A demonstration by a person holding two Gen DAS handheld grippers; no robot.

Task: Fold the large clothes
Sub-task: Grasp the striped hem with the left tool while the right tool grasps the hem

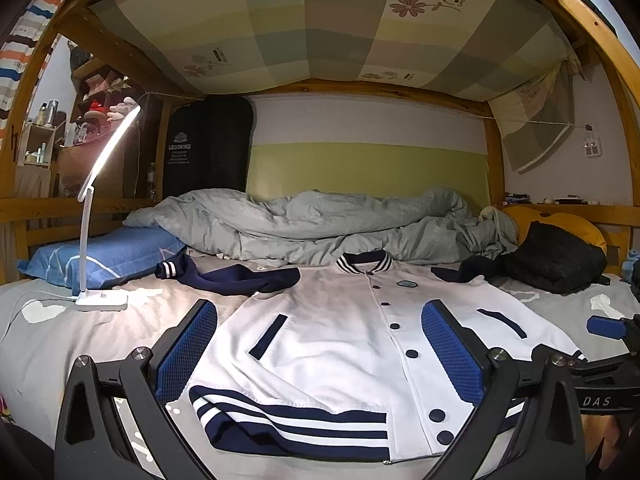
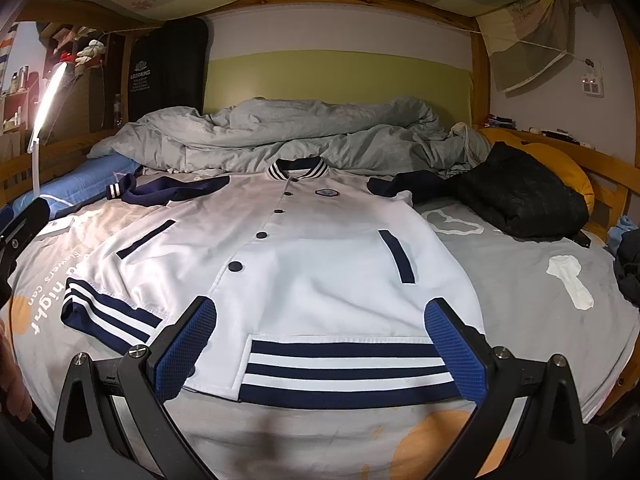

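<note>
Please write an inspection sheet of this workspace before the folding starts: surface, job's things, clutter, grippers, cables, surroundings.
Surface: grey printed bedsheet on a bed, lit from the left.
Job's things: white varsity jacket lying flat, front up and buttoned, navy sleeves spread to both sides; not yet folded.
Clutter: desk lamp standing on the sheet left of the jacket; black garment at the right, covering the right sleeve's end; crumpled grey duvet behind the collar; blue pillow.
Grippers: left hand-held gripper open above the hem; right hand-held gripper open above the hem; neither holds anything.
Cables: nothing seen on the bed.
Surroundings: wooden bunk frame, shelves at the left.
</note>
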